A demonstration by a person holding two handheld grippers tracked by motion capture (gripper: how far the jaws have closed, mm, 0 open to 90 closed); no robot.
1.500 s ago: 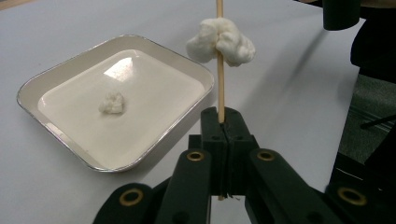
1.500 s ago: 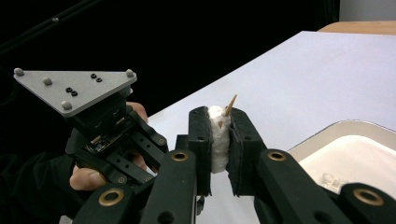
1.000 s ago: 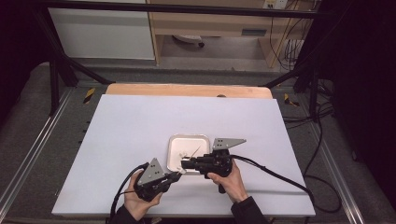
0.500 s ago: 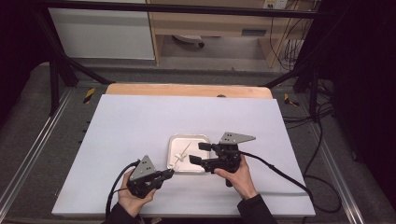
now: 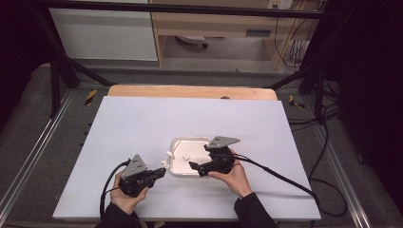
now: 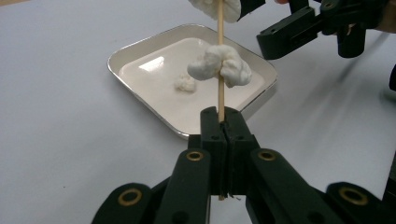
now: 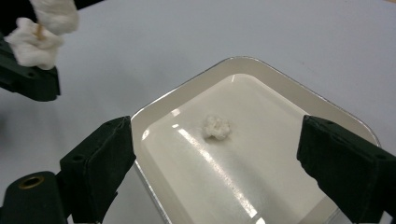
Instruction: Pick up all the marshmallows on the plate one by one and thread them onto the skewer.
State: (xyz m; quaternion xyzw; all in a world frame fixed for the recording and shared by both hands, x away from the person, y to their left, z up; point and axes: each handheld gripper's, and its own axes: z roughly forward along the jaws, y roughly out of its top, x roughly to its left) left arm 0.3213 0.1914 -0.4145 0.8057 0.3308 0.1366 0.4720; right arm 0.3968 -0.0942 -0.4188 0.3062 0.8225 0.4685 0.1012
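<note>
left gripper (image 6: 223, 122) clamps the skewer (image 6: 220, 70) (two white lumps threaded on); right gripper (image 7: 215, 154), jaws just opening, holds nothing.

A pale lilac-white rectangular counter (image 5: 190, 128) is seen edged at its far side by a light wooden strip (image 5: 190, 91). It is flanked by grey carpeted floor (image 5: 33, 142) and metal rails (image 5: 28, 164). Beyond, a white cabinet panel (image 5: 102, 31) and a wooden shelf unit (image 5: 214, 23) are set. Black cables (image 5: 328, 123) are trailed at the right, in dim light.
</note>
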